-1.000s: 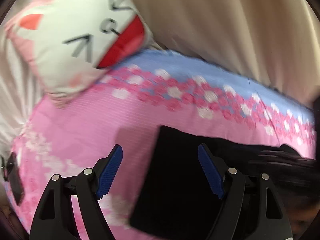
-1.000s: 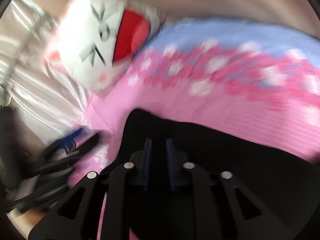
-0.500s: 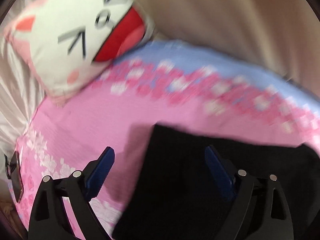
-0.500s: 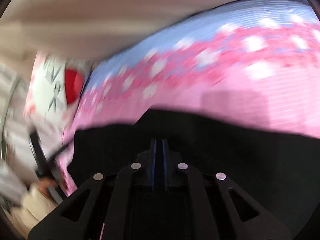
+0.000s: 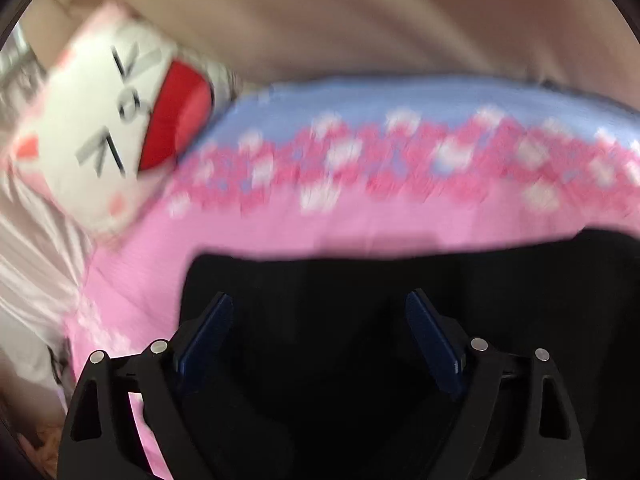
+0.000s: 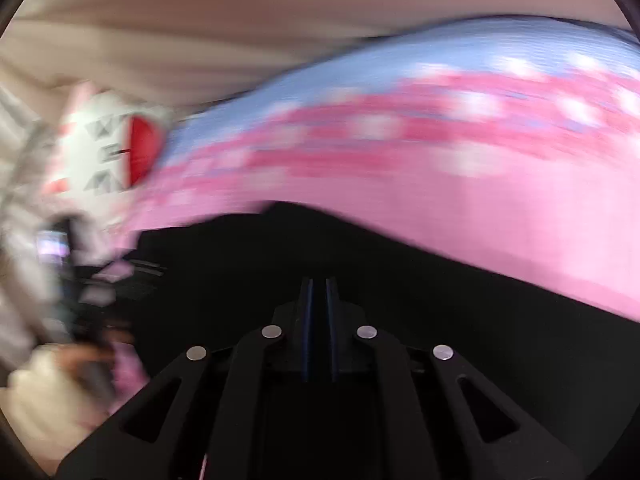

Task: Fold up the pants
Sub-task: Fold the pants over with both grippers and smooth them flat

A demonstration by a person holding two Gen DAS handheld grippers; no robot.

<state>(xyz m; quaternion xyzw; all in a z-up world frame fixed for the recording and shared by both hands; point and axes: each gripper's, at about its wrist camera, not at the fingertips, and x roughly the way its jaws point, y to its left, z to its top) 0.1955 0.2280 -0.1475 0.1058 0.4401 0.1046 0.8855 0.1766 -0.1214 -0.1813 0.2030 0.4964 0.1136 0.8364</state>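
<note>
Black pants lie flat on a pink flowered bedsheet. My left gripper is open, its blue pads spread wide just above the pants near their left edge. In the right wrist view the pants fill the lower half. My right gripper is shut, its blue pads nearly together with black cloth around them; a pinched fold between them is not clearly visible. Both views are motion-blurred.
A white cat-face cushion with a red mouth lies at the bed's far left, also in the right wrist view. A beige curtain hangs behind the bed. The other hand and gripper show blurred at left.
My left gripper has moved right over the pants, still open. My right gripper stays shut and has swung right, away from the cushion, with the black cloth.
</note>
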